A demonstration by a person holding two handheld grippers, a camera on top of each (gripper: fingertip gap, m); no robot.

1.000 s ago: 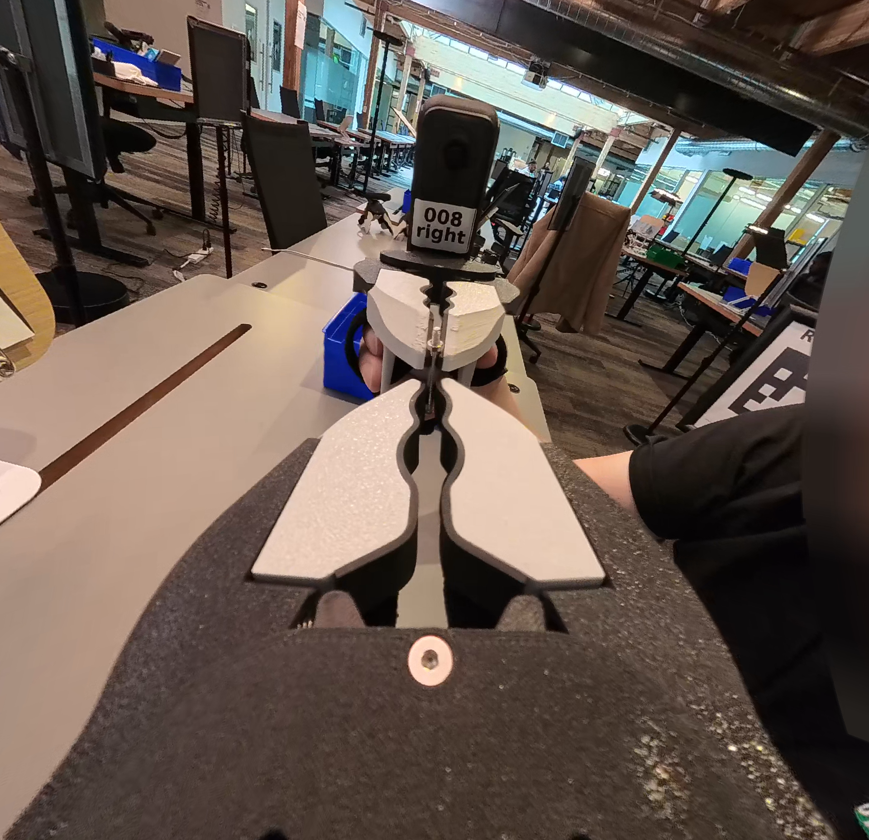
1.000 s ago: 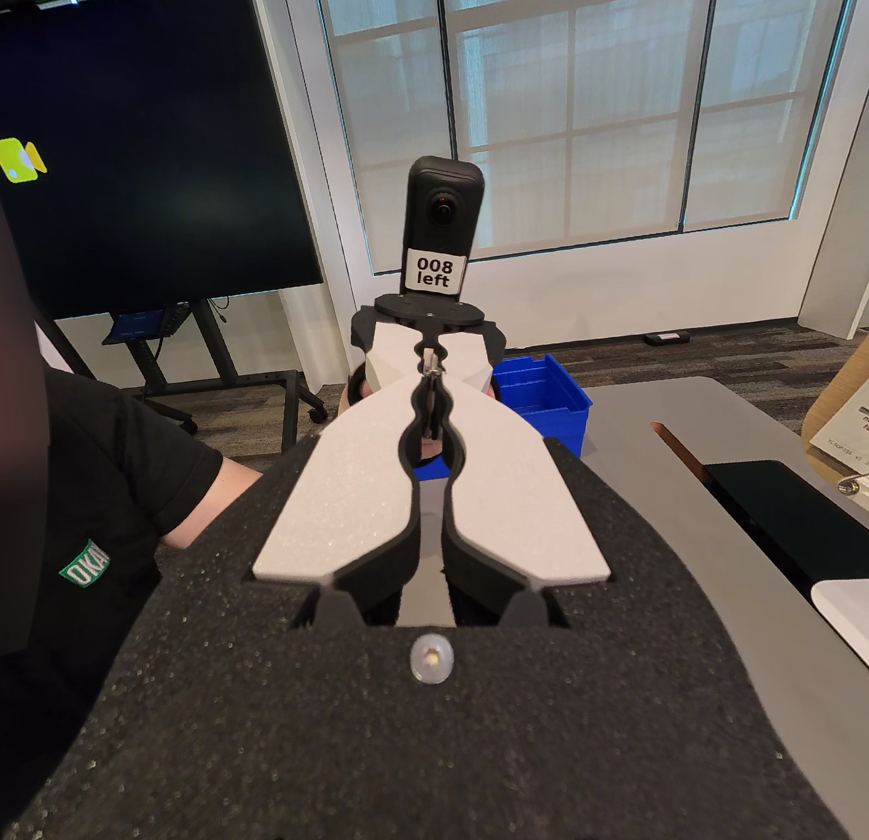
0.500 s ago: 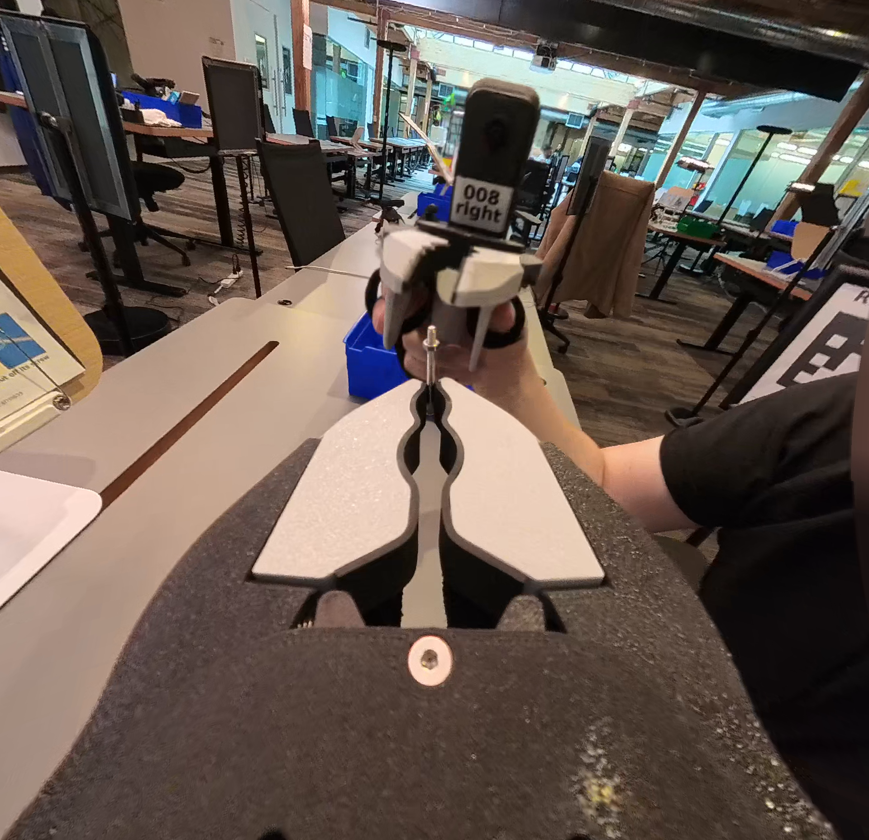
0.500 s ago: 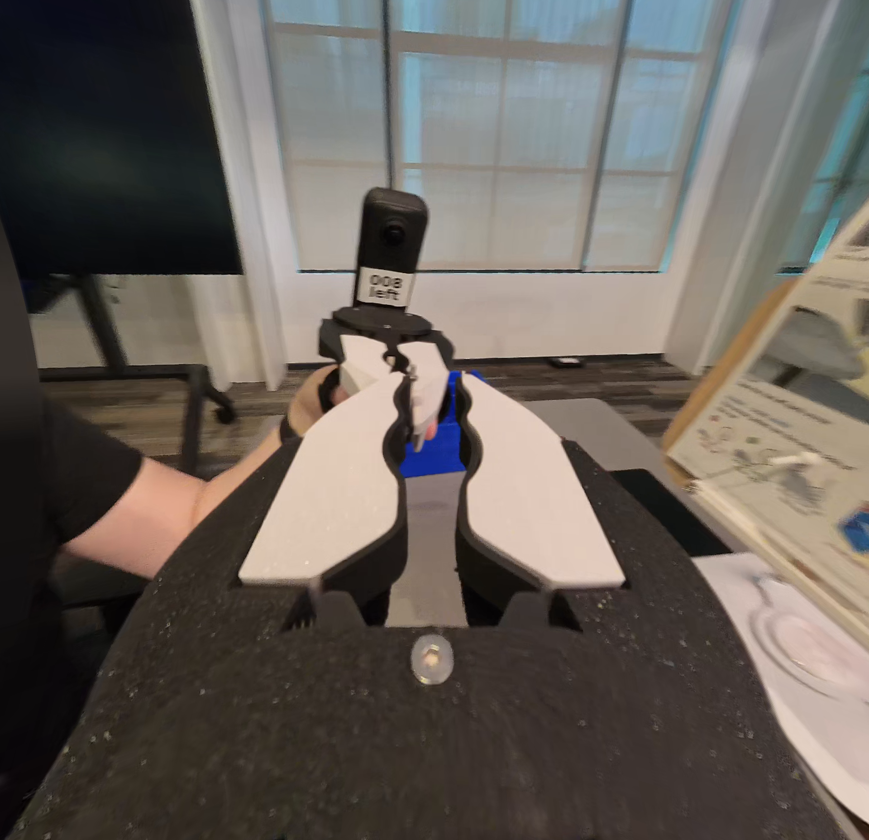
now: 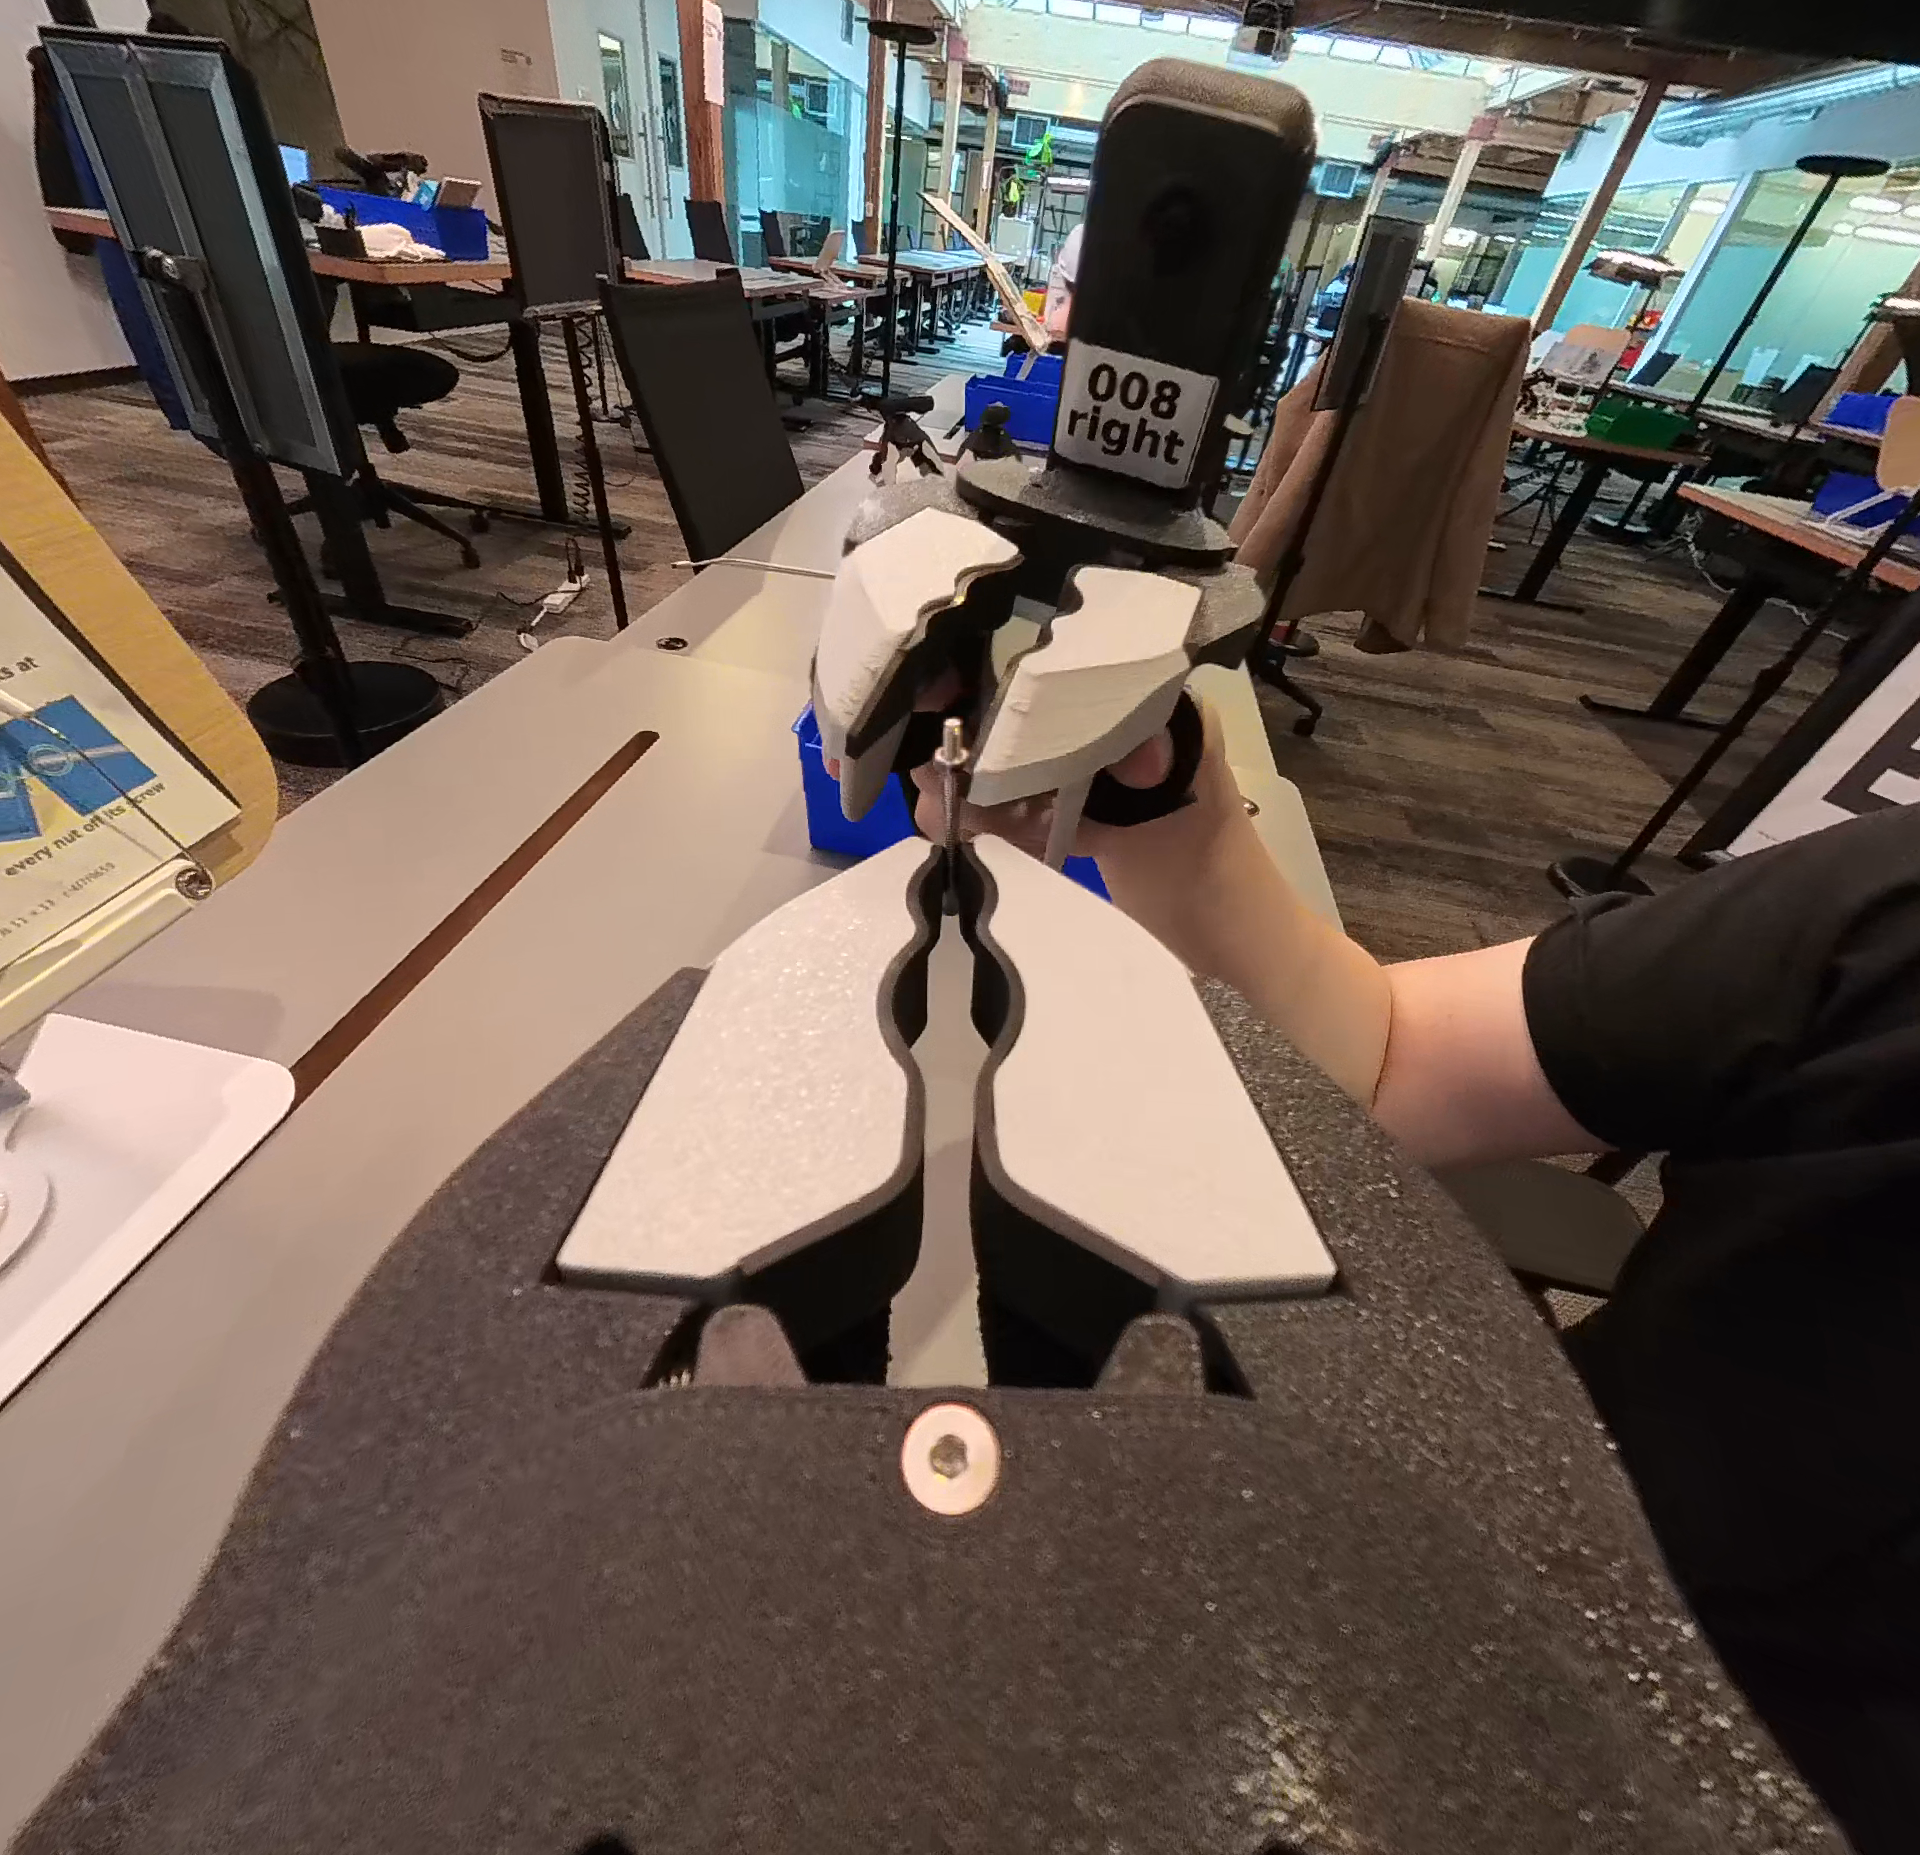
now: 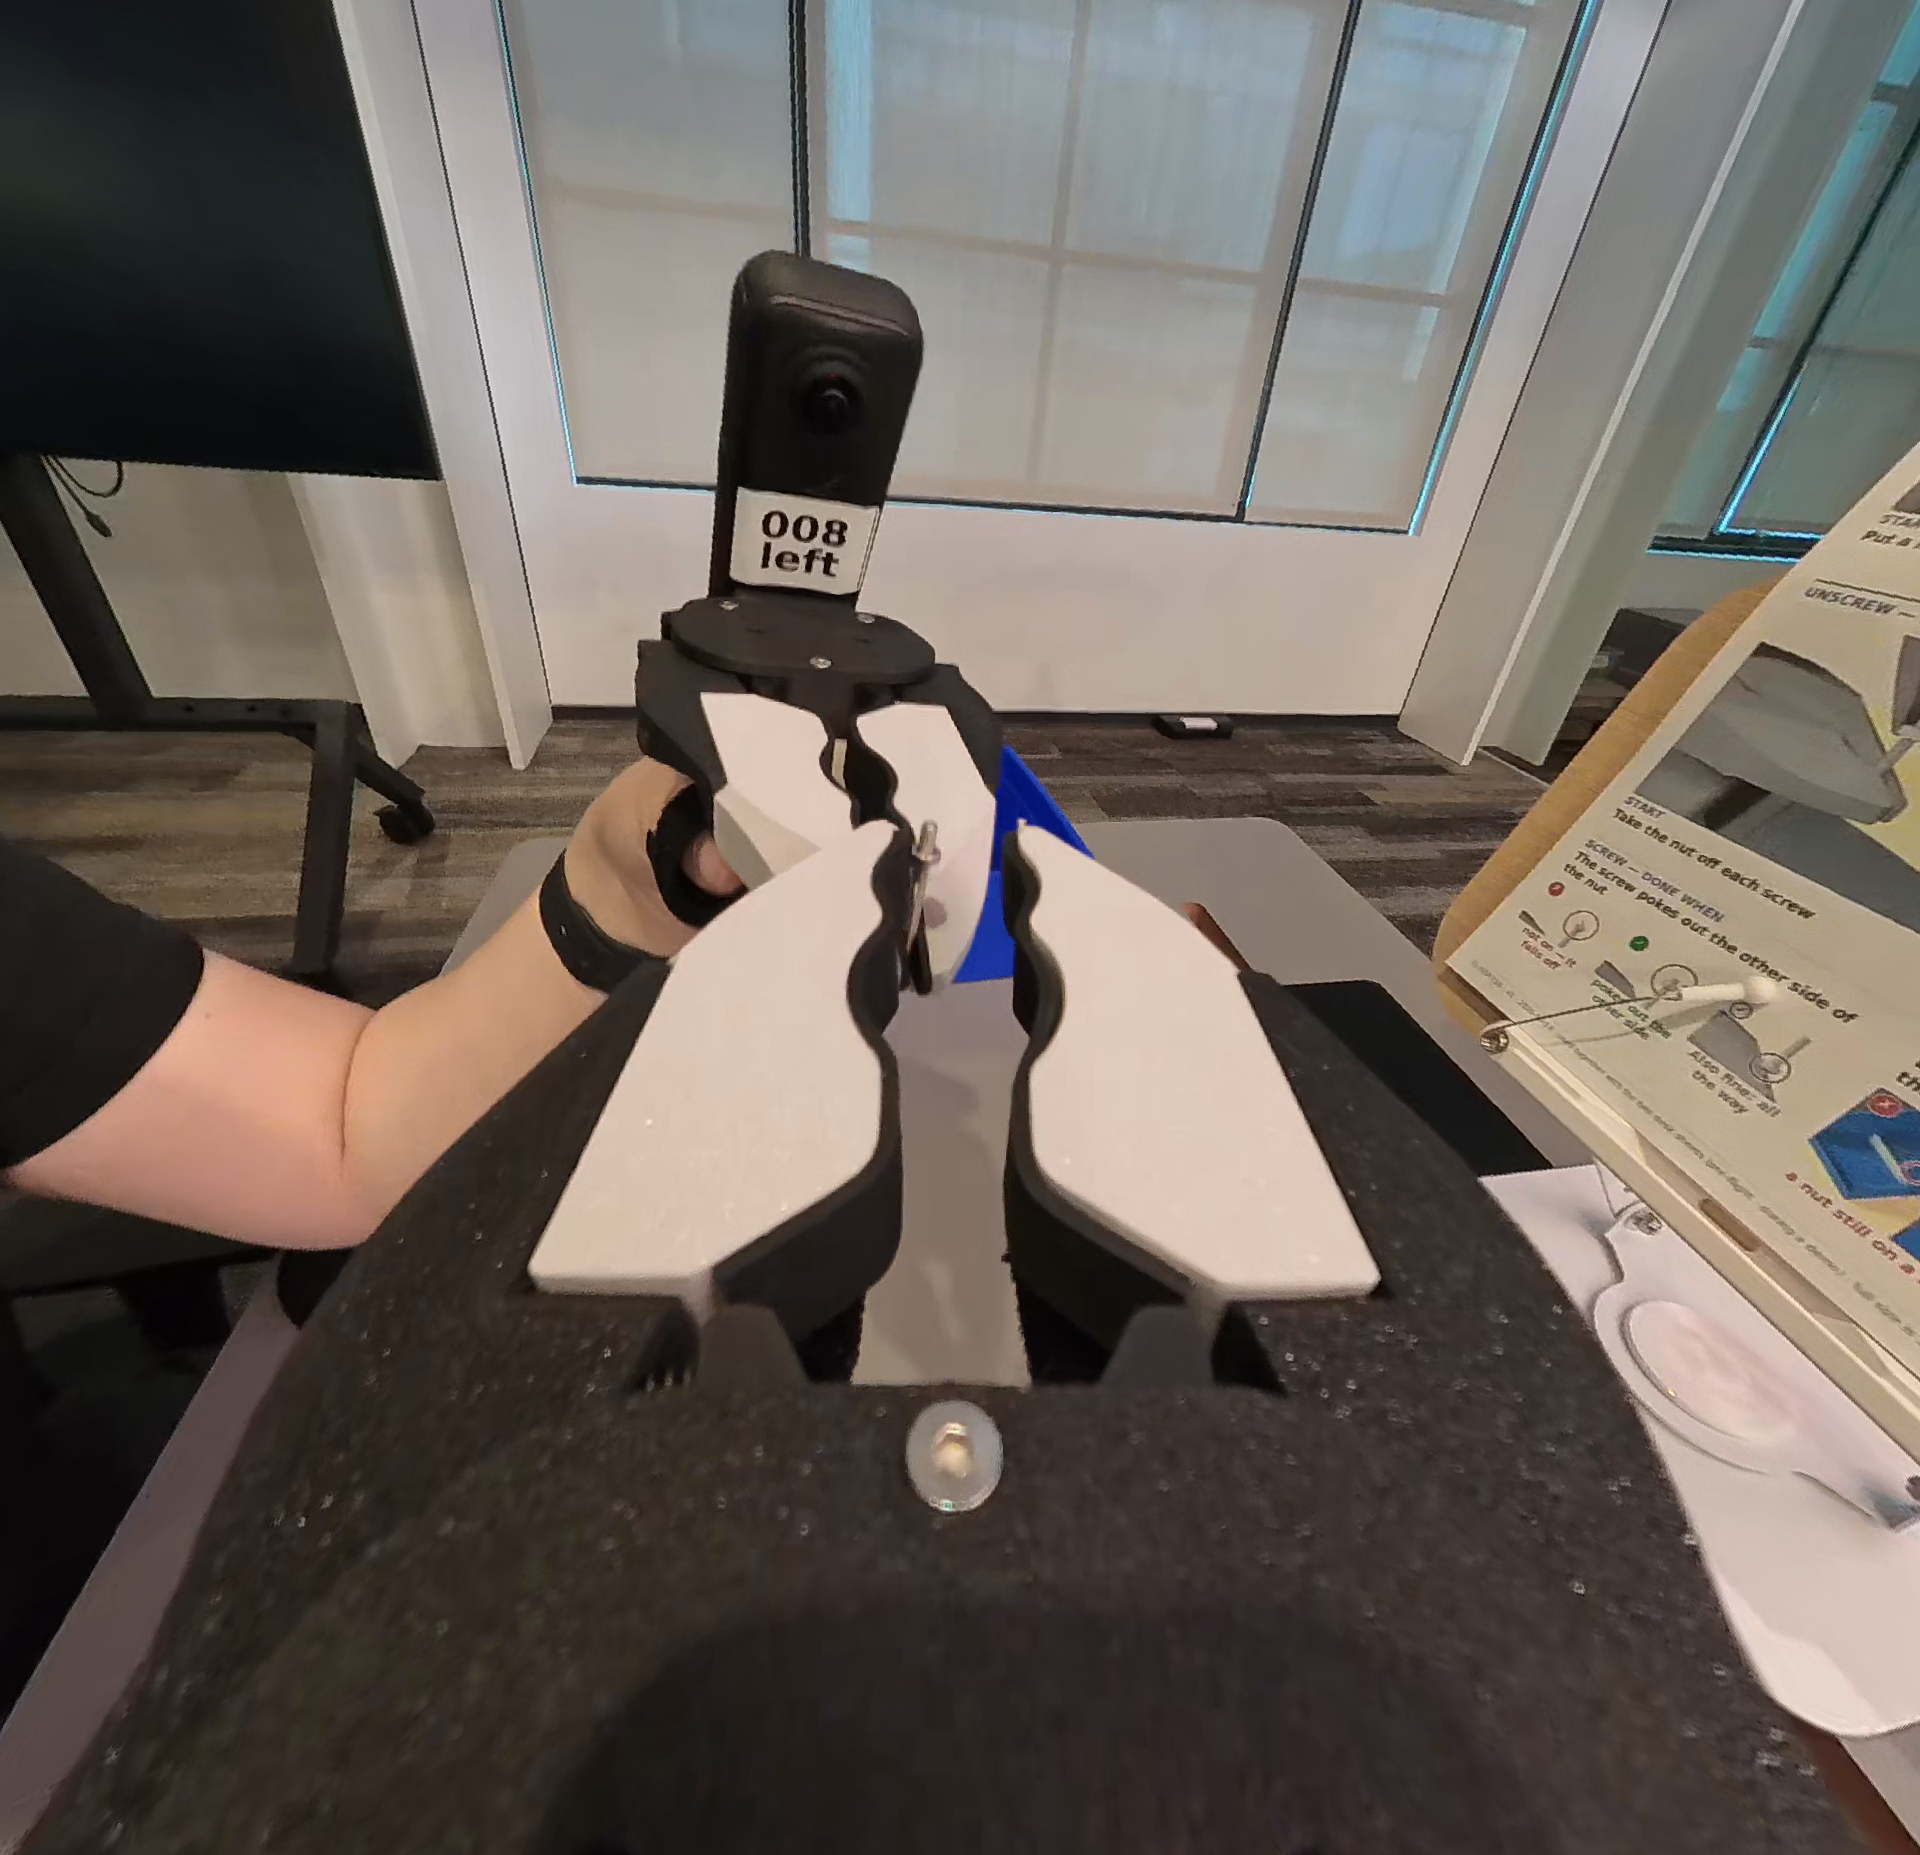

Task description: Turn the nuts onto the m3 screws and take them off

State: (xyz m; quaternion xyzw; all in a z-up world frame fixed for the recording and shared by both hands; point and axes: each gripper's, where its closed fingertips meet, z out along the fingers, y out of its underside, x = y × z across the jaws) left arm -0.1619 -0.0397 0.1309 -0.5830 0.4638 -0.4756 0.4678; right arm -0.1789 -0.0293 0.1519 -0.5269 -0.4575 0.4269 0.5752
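Screw [image 5: 949, 803] stands upright, pinched at its lower end between the closed tips of the left gripper [image 5: 951, 875], its nut [image 5: 949, 756] near the top. Just beyond, the right gripper [image 6: 951, 912] hangs with fingers spread, empty. Each gripper's camera wears a white printed label [image 5: 1130, 421]. A blue bin [image 5: 844, 806] sits on the grey table [image 5: 312, 932], contents hidden.

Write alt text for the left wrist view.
The left gripper, shut, pinches a thin screw upright at its fingertips, a nut near the top. Facing it, the right gripper is open around the screw's top, held in a person's hand above a grey table with a blue bin.
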